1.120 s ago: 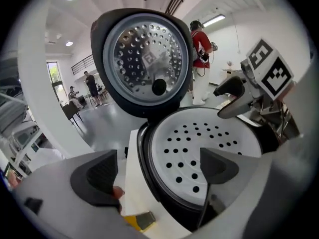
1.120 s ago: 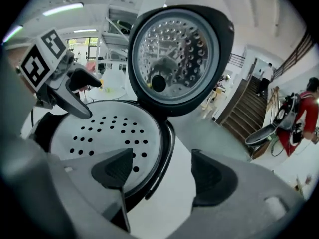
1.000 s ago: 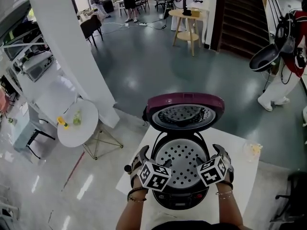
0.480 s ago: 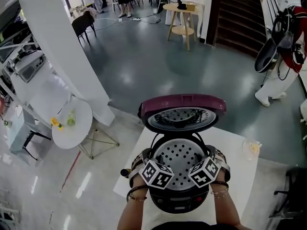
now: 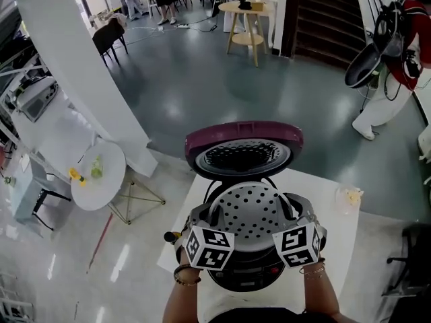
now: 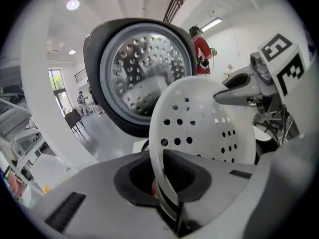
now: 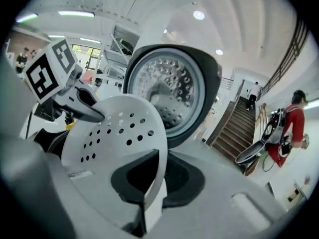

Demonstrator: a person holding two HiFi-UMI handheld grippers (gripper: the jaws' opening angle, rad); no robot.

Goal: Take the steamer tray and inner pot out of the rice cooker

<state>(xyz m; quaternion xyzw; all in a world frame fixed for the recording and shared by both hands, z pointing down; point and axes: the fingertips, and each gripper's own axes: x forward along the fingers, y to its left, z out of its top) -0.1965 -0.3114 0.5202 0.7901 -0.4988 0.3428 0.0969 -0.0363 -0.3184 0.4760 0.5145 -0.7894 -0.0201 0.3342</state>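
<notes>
The white perforated steamer tray (image 5: 249, 210) hangs level just above the black rice cooker (image 5: 250, 279), whose maroon lid (image 5: 244, 150) stands open behind it. My left gripper (image 5: 202, 217) grips the tray's left rim, its jaws still closing with the rim pressed between them. My right gripper (image 5: 303, 219) is shut on the right rim. In the left gripper view the tray (image 6: 204, 118) rises edge-on from my left gripper (image 6: 167, 183). In the right gripper view the tray (image 7: 117, 128) stands the same way in my right gripper (image 7: 149, 183). The inner pot is hidden under the tray.
The cooker stands on a white table (image 5: 340, 237) with a small clear cup (image 5: 349, 197) at its right edge. A round white side table (image 5: 94, 173) and a white pillar (image 5: 74, 73) are on the left. A person in red (image 5: 397, 39) stands far right.
Both grippers have gone from open beside the tray to shut on its rim. They have lifted the tray up out of the cooker.
</notes>
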